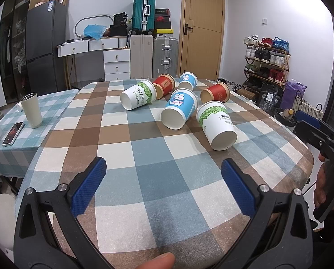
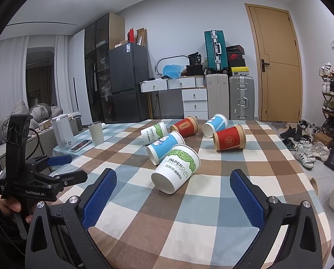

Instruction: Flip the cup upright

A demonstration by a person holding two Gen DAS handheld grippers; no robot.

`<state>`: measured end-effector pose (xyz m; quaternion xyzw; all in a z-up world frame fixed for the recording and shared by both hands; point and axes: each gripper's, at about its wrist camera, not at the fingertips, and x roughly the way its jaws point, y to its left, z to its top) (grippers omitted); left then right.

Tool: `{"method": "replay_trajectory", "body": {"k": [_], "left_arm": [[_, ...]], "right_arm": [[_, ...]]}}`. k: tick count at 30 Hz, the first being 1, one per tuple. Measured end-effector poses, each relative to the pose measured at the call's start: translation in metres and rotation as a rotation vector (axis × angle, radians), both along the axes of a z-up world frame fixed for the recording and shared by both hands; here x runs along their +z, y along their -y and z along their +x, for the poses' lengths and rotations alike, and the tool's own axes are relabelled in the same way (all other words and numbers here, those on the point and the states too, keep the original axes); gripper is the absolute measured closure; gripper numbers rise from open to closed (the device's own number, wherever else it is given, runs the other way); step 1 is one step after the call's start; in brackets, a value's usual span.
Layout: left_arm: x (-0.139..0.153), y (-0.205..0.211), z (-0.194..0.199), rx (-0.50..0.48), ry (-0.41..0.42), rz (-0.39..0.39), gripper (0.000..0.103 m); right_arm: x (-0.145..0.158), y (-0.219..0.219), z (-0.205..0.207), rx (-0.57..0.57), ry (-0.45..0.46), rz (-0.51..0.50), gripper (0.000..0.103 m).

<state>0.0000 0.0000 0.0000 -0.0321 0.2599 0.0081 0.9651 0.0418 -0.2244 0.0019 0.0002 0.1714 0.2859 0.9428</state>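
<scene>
Several paper cups lie on their sides on the checked tablecloth (image 1: 144,179). Nearest are a white-green cup (image 1: 216,126) (image 2: 177,168) and a blue rabbit cup (image 1: 180,109) (image 2: 165,146). Behind lie another white-green cup (image 1: 138,97) (image 2: 153,133), two red cups (image 1: 164,85) (image 1: 216,93) (image 2: 229,137) (image 2: 184,126) and a second blue cup (image 1: 187,80) (image 2: 215,124). My left gripper (image 1: 163,179) is open and empty over the near table. My right gripper (image 2: 173,192) is open and empty, just short of the nearest white-green cup.
A cream tumbler (image 1: 31,109) and a phone (image 1: 12,133) sit on the teal-checked part at the left. A white kettle (image 2: 62,132) stands further left. The table's right edge (image 1: 306,152) drops to the floor, with a shoe rack (image 1: 265,60) beyond.
</scene>
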Motion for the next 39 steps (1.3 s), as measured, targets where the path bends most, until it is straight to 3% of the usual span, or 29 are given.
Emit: {"method": "replay_trajectory", "body": {"k": [18, 31, 39], "left_arm": [[0.0, 0.0, 0.0, 0.0, 0.001, 0.0, 0.001], [0.0, 0.002, 0.002, -0.007, -0.017, -0.017, 0.001], [0.002, 0.008, 0.027, -0.031, -0.035, -0.021, 0.001]], "right_arm": [[0.001, 0.002, -0.001, -0.006, 0.004, 0.006, 0.0], [-0.006, 0.006, 0.006, -0.083, -0.041, -0.006, 0.0], [-0.01, 0.013, 0.01, -0.11, -0.046, -0.01, 0.0]]}}
